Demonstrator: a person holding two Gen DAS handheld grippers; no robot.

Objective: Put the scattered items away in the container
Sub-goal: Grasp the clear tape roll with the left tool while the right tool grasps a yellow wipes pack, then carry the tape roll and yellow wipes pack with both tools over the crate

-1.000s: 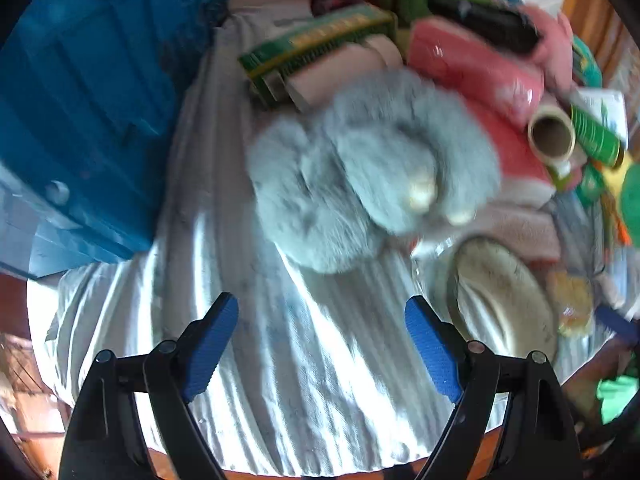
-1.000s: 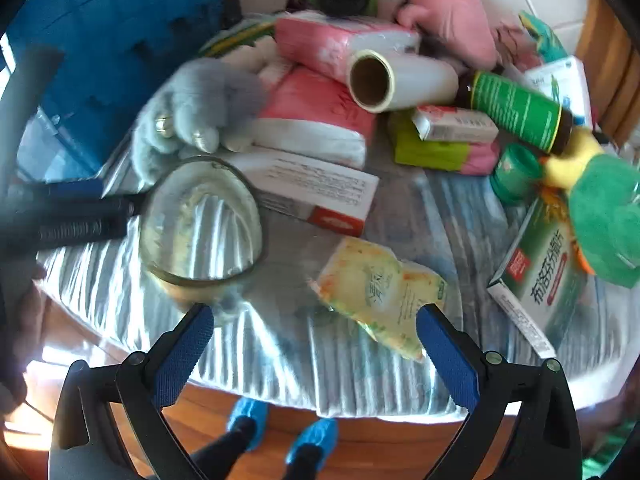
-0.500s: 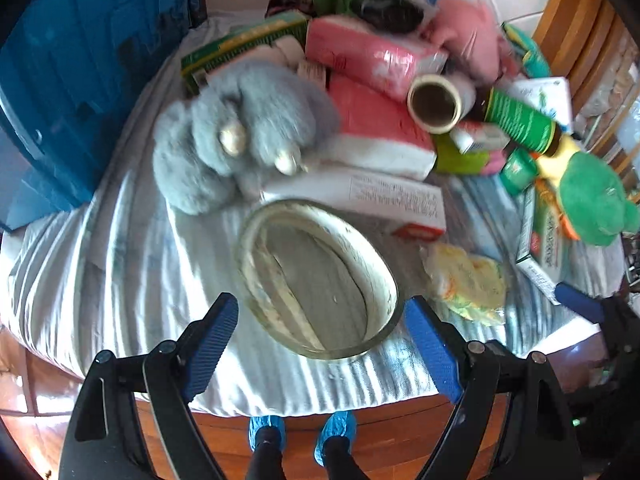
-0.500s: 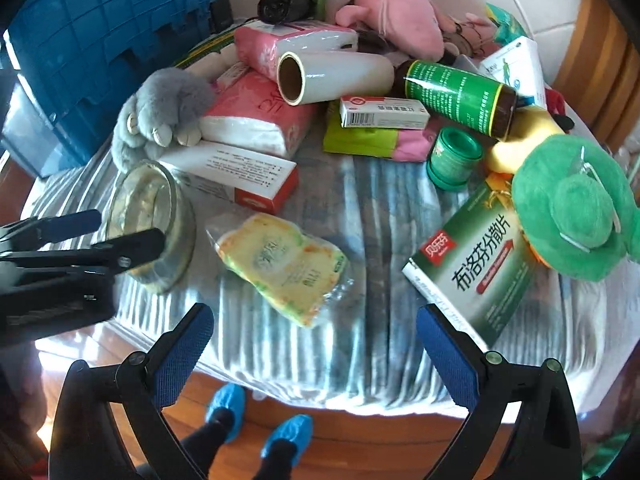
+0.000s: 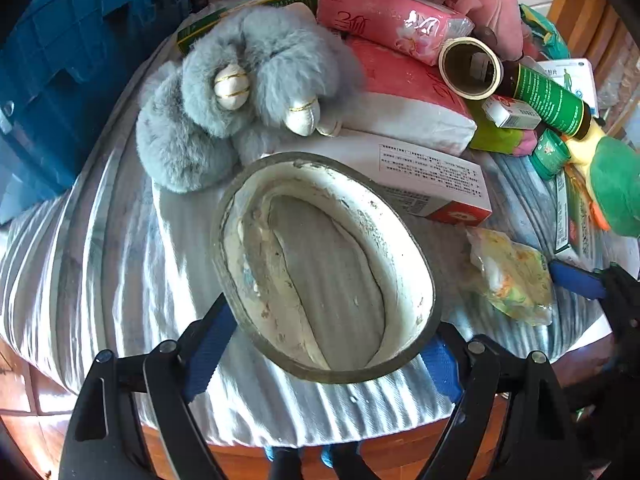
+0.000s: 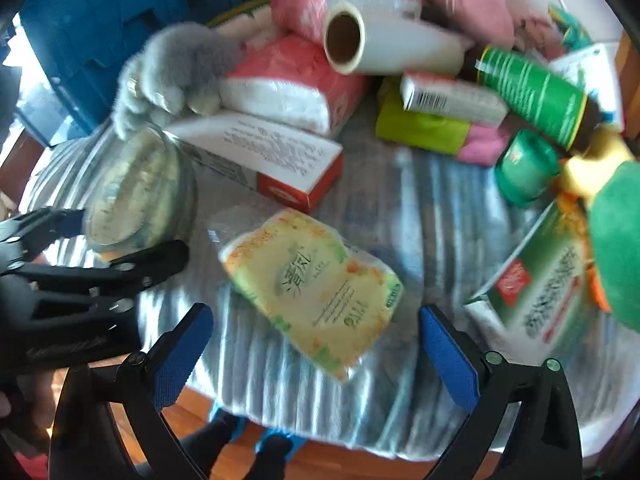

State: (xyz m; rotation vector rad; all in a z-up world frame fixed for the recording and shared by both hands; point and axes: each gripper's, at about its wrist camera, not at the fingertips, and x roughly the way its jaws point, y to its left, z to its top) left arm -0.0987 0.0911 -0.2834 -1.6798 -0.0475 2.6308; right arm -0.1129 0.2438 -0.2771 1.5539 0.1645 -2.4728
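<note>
Striped cloth (image 5: 100,264) cluttered; left gripper (image 5: 324,354) fingers straddle tape roll (image 5: 324,268).

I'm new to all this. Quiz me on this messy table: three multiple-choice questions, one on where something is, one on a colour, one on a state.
1. The roll of clear tape lies
A. between the left tongs' pads
B. in the crate
C. on the pink plush

2. The big crate is
A. red
B. blue
C. white

3. The right tongs are
A. shut on a bottle
B. open, empty
C. shut on a box

Answers:
1 A, a pad stands on either side.
2 B, plainly blue.
3 B, only the yellow tissue pack lies ahead.
</note>
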